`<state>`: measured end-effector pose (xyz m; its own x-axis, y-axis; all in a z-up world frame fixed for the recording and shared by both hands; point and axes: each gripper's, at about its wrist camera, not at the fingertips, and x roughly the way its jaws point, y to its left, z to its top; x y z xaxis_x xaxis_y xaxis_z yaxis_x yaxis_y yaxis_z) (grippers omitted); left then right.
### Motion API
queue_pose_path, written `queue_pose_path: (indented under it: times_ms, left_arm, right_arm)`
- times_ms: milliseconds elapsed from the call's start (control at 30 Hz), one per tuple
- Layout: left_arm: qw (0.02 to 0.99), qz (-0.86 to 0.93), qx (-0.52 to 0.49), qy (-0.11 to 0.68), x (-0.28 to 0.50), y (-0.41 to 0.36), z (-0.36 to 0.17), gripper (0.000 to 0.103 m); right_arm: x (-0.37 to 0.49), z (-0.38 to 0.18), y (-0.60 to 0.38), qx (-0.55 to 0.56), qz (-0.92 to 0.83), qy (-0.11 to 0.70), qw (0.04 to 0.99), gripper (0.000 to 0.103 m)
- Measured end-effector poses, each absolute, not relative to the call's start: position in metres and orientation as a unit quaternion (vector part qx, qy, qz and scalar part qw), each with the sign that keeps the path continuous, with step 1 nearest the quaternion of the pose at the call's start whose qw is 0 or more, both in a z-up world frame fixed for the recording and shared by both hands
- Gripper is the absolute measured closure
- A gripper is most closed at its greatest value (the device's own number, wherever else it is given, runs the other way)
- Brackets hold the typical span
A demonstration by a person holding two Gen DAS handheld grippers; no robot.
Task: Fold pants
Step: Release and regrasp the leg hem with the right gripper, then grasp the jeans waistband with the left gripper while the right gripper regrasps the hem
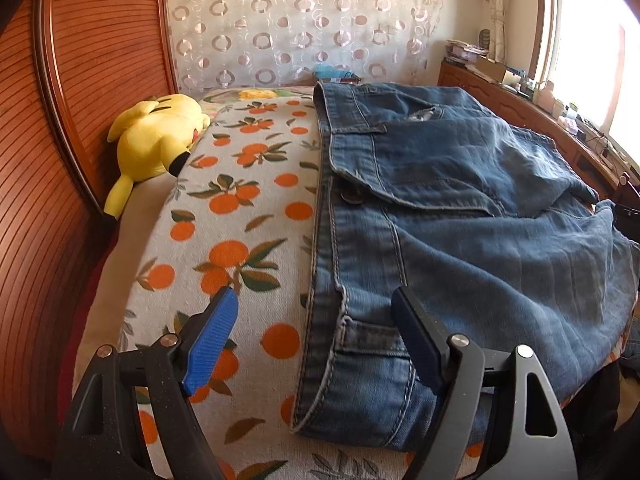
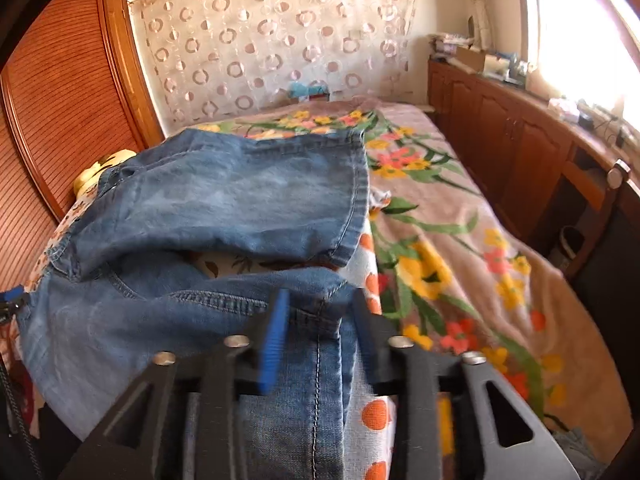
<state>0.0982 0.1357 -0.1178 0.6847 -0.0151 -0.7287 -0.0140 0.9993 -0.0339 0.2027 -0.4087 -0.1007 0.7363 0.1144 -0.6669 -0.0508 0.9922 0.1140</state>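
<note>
now we judge the soft, heavy blue denim pants (image 1: 460,216) best pinched at waistband and hem; left gripper (image 1: 316,300) released, right gripper (image 2: 318,300) loosely straddling a leg.

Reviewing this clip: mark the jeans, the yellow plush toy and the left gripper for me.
jeans (image 1: 460,240): left wrist view, on the denim below the button.
yellow plush toy (image 1: 156,140): left wrist view, on its body.
left gripper (image 1: 316,300): left wrist view, midway between its fingertips.

Each gripper, left gripper (image 1: 314,328) and right gripper (image 2: 318,320), had black triangular-cutout arms with silver round screws; one ribbed blue pad (image 1: 212,344) faced a darker, perhaps navy, pad (image 1: 416,340).
</note>
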Motion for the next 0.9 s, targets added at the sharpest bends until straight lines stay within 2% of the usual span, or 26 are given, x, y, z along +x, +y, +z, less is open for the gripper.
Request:
queue_pose_path:
  times_ms: [233,300,600,800,900]
  left_arm:
    - [0.914,-0.004,-0.025,0.404,0.095,0.138,-0.123,0.023]
    - [0.914,-0.008,-0.030,0.404,0.094,0.139,-0.124,0.023]
    - [0.917,-0.008,-0.032,0.397,0.091,0.141,-0.119,0.023]
    - [0.919,-0.008,-0.033,0.394,0.088,0.144,-0.118,0.023]
    - [0.920,-0.009,-0.032,0.391,0.086,0.145,-0.115,0.023]
  right_arm:
    - [0.216,-0.105,-0.403,0.064,0.081,0.379,0.920,0.060]
    - [0.220,-0.102,-0.408,0.075,0.089,0.378,0.918,0.096]
    - [0.207,-0.064,-0.436,0.089,0.042,0.287,0.953,0.098]
    - [0.226,-0.093,-0.435,0.080,0.011,0.349,0.934,0.098]
    - [0.219,-0.095,-0.432,0.081,0.022,0.347,0.934,0.095]
